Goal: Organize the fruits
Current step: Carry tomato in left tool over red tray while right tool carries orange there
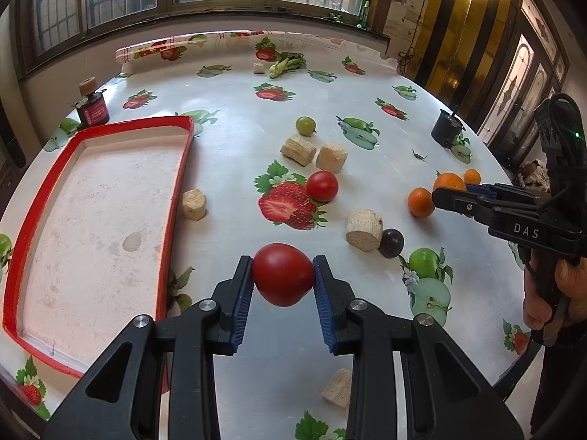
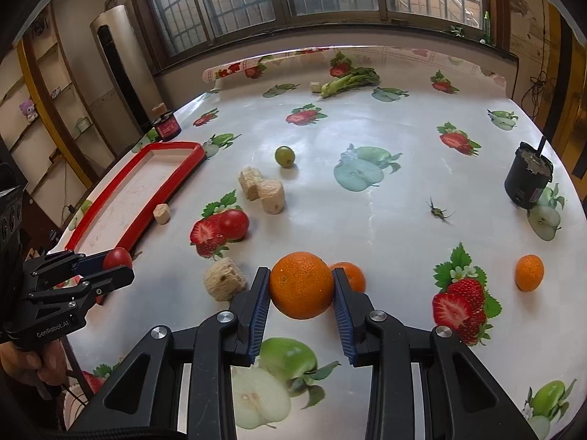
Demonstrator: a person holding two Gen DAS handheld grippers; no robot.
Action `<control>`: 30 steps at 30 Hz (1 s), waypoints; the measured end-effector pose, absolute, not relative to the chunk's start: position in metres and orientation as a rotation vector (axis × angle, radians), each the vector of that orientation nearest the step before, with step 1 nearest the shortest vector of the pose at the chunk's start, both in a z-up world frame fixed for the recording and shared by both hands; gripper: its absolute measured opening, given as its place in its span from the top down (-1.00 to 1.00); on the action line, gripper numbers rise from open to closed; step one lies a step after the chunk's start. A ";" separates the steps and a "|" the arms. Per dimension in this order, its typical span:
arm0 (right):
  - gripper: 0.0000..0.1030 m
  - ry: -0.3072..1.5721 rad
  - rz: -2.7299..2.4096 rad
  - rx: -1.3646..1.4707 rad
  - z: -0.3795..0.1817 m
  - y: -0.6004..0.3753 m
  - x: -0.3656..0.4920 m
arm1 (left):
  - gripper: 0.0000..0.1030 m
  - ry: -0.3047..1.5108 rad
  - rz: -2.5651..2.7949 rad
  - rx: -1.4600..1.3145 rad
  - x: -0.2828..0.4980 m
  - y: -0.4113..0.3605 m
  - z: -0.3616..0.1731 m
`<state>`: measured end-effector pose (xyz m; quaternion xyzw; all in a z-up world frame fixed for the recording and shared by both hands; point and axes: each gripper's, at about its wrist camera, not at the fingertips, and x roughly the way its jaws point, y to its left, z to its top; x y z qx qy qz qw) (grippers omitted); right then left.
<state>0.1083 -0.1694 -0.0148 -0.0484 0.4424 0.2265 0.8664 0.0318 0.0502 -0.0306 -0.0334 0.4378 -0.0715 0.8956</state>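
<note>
My left gripper (image 1: 282, 267) is shut on a red tomato (image 1: 282, 275), lifted just right of the red-rimmed tray (image 1: 177, 198). In the right wrist view the same left gripper (image 2: 106, 267) shows at the left edge with the tomato (image 2: 117, 256), near the tray's (image 2: 172, 187) front corner. Both blue pads of my right gripper (image 2: 301, 282) press on a large orange (image 2: 301, 285) held above the table. From the left wrist view the right gripper (image 1: 451, 194) is at the far right, holding that orange (image 1: 449, 182).
Loose on the fruit-print cloth lie a red tomato (image 1: 322, 186), a green fruit (image 1: 305, 125), a dark fruit (image 1: 391, 243), two small oranges (image 2: 529, 272) (image 2: 352, 275) and several cork blocks (image 1: 298, 149). A black cup (image 2: 529, 179) and a red-labelled jar (image 1: 92, 110) stand near the edges.
</note>
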 end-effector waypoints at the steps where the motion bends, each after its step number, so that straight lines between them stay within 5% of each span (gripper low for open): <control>1: 0.34 0.928 0.484 -0.105 -0.015 -0.165 0.106 | 0.42 0.906 -0.141 -0.074 0.030 0.054 -0.031; 30: 0.34 0.935 0.713 -0.244 -0.017 -0.029 0.068 | 0.42 0.870 0.025 -0.205 -0.006 0.155 -0.033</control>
